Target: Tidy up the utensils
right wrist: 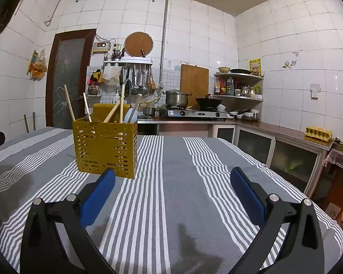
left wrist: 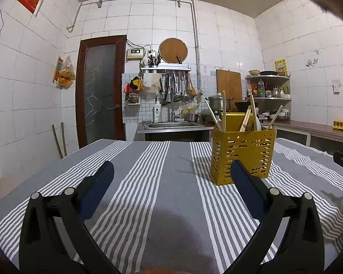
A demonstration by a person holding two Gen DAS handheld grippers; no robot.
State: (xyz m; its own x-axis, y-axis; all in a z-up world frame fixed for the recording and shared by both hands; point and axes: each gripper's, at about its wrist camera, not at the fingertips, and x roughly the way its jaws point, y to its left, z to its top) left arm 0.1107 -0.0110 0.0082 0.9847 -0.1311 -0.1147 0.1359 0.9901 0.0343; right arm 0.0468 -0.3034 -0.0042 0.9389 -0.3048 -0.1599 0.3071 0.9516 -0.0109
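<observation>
A yellow perforated utensil holder (left wrist: 242, 155) stands upright on the striped tablecloth, with several wooden chopsticks (left wrist: 223, 110), a fork and a white spoon in it. It also shows in the right wrist view (right wrist: 105, 148), where the chopsticks (right wrist: 69, 104) lean out of it. My left gripper (left wrist: 172, 171) is open and empty, low over the cloth, left of the holder. My right gripper (right wrist: 172, 178) is open and empty, right of the holder. No loose utensil lies on the cloth in view.
The table wears a grey and white striped cloth (left wrist: 162, 182). Behind it stand a sink counter (left wrist: 173, 125), a stove with a pot and a wok (right wrist: 192, 111), corner shelves (right wrist: 240, 86) and a door (left wrist: 100, 91). An egg tray (right wrist: 317, 133) sits on the right counter.
</observation>
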